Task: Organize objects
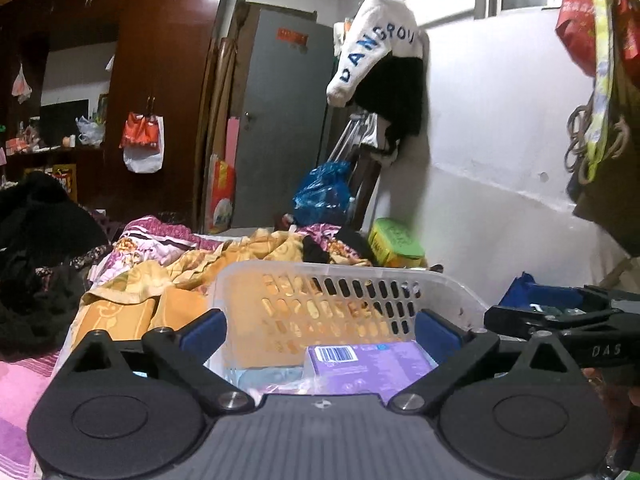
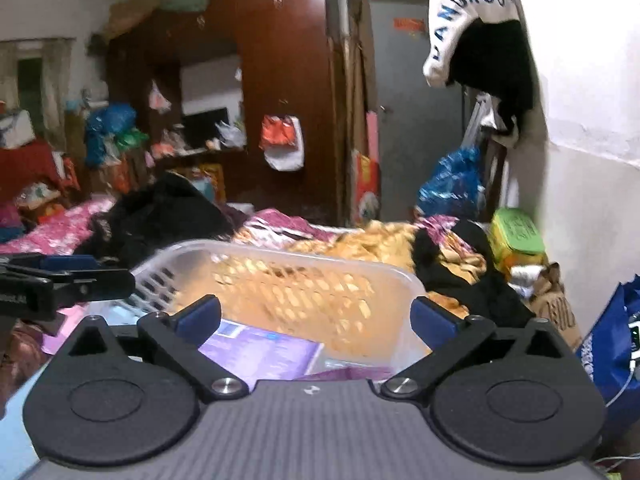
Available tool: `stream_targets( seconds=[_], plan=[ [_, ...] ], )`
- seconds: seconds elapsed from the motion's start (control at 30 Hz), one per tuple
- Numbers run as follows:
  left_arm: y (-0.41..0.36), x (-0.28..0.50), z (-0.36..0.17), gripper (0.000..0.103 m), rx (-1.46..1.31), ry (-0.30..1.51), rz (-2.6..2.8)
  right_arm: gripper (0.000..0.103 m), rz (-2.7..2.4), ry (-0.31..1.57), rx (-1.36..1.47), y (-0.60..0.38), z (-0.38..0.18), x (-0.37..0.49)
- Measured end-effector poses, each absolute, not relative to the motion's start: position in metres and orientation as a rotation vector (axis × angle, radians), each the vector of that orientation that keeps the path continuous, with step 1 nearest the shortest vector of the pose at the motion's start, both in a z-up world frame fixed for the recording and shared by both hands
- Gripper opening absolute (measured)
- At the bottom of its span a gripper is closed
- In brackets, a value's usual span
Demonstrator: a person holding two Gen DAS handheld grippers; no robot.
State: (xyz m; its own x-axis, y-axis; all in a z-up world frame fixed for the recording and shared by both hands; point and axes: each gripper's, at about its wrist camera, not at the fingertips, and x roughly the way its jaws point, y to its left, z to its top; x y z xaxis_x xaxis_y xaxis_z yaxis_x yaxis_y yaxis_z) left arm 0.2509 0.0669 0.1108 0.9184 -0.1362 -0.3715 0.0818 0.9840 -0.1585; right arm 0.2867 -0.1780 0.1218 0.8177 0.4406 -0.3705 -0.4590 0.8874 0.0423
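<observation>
We see a bed [image 1: 24,376] strewn with rumpled cloth: a pink patterned sheet, an orange-gold blanket [image 1: 120,312] in soft folds, and a heap of black clothing [image 1: 36,248] toward its left side. Behind it stand a glossy dark-red wooden wardrobe [image 1: 160,60] and a grey door [image 1: 280,120]; a white garment with blue lettering [image 1: 372,48] hangs on the white wall.

On the bed, just ahead of both grippers, sits a translucent white plastic basket [image 1: 340,276], rectangular with rounded corners and walls pierced by rows of oval slots. In the left wrist view its long axis runs across the picture, left to right; in the right wrist view it is slanted, its far rim falling from upper left to lower right. Inside it lies a flat purple box [image 1: 368,364], smooth printed card with a barcode label at its upper left corner, its long side lying across the left wrist view. Pale blue and pink packets are beside it, too hidden to name.

The left gripper [image 1: 320,330] has its blue-padded fingers wide apart, nothing between them but the basket's interior beyond. The right gripper [image 2: 316,318] likewise has its fingers spread wide and grips nothing.

A green-lidded yellow tub [image 1: 396,242] rests by the wall.
</observation>
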Motion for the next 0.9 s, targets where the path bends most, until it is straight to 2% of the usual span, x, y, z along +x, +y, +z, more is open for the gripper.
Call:
stream_targets(
  seconds=[0.17, 0.33, 0.63, 0.77, 0.9],
  plan=[
    [0.073, 0.197, 0.106, 0.101, -0.119, 0.281, -0.113, 0.103, 0.556, 0.334, -0.051, -0.179, 0.111, 0.249],
    [0.097, 0.137, 0.077, 0.101, -0.157, 0.247, -0.103, 0.103, 0.639, 0.314, -0.083, -0.171, 0.081, 0.215],
    [0.128, 0.104, 0.009, 0.1, -0.249, 0.324, -0.056, 0.102, 0.833, 0.359, -0.067, -0.132, 0.038, 0.201],
    [0.125, 0.11, -0.003, 0.099, -0.247, 0.358, -0.076, 0.087, 0.842, 0.365, -0.123, -0.107, 0.03, 0.2],
    [0.121, 0.119, -0.01, 0.094, -0.23, 0.378, -0.087, 0.072, 0.861, 0.376, -0.18, -0.091, 0.028, 0.201]
  ],
)
